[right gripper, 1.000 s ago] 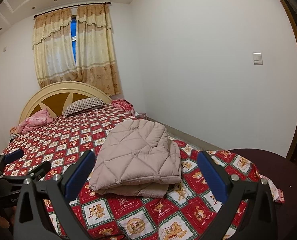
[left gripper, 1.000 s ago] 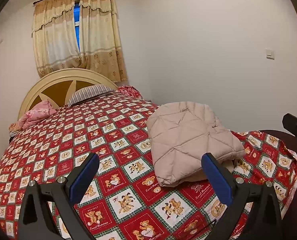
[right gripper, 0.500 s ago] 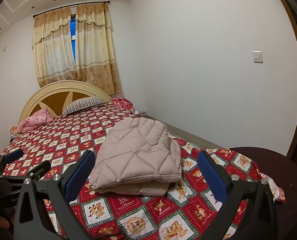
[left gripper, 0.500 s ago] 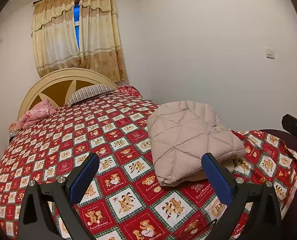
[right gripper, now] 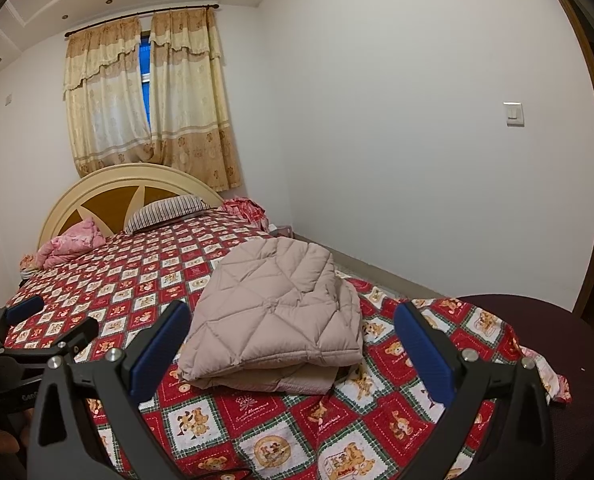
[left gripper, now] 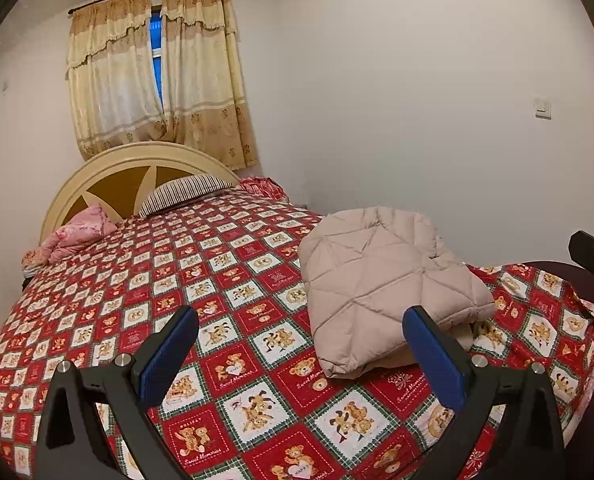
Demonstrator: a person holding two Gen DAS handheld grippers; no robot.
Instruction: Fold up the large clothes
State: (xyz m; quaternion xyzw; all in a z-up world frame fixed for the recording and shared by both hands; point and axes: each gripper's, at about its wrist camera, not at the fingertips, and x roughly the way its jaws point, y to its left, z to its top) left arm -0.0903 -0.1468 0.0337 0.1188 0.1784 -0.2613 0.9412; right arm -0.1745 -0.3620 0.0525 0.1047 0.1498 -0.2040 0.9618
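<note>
The quilted beige jacket (right gripper: pixel 277 312) lies on the bed (right gripper: pixel 257 432), near its foot and toward the wall side, as a compact packet of several layers. The folding looks finished, or almost finished. The left tool (left gripper: pixel 299 354) hangs above the bedspread beside the packet with its blue pads wide apart and nothing between them. The right tool (right gripper: pixel 289 350) is also spread wide and empty, in front of the packet and not touching it. I judge that the next move, if any, is only to press the top layer flat or to tuck the lower edge that sticks out a little.
</note>
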